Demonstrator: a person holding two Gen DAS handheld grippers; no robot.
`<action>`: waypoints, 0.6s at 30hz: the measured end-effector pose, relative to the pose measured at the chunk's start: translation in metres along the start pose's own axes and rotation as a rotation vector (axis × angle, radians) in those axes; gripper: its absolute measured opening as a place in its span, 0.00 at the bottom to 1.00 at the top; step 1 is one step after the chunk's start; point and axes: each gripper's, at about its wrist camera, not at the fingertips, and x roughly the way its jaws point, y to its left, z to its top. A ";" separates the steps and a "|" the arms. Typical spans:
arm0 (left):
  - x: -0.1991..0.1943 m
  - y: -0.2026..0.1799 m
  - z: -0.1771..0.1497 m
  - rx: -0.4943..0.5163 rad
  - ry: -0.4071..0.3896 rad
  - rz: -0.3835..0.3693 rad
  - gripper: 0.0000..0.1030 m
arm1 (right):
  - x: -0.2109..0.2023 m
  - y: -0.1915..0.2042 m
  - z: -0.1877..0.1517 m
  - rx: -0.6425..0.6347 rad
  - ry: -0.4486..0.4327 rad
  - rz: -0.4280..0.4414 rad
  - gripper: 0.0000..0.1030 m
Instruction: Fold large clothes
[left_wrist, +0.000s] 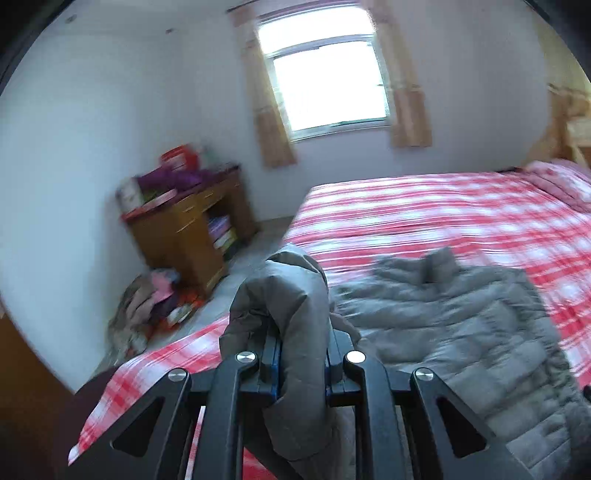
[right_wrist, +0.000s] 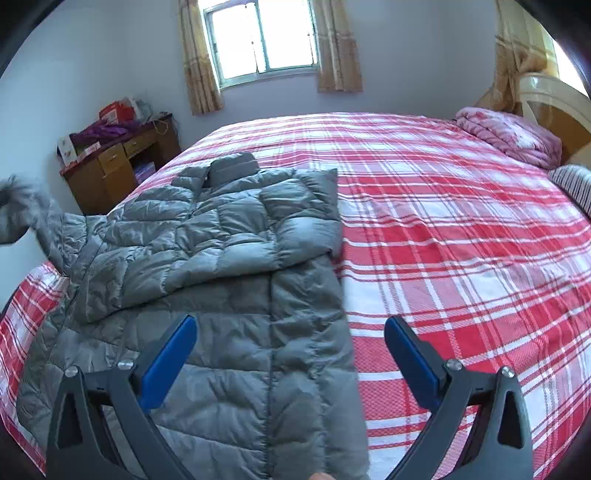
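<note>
One grey quilted puffer jacket (right_wrist: 221, 266) is spread on the red-white plaid bed (right_wrist: 461, 240). Its sleeve (left_wrist: 295, 314) is pinched in left gripper (left_wrist: 301, 354); right gripper (right_wrist: 288, 350) fingers are held wide apart above it.

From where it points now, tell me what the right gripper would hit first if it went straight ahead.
The open right gripper points down over the grey puffer jacket on the plaid bed sheet. Going straight on, it would probably meet the jacket's right edge first; depth is hard to judge.
</note>
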 end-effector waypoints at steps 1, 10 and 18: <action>0.001 -0.017 0.004 0.019 -0.002 -0.021 0.16 | 0.001 -0.004 -0.001 0.008 0.001 0.000 1.00; 0.031 -0.178 -0.014 0.186 0.042 -0.127 0.41 | 0.012 -0.034 -0.017 0.038 0.044 -0.032 1.00; 0.029 -0.195 -0.034 0.217 0.029 -0.159 0.73 | 0.015 -0.056 -0.013 0.056 0.062 -0.074 1.00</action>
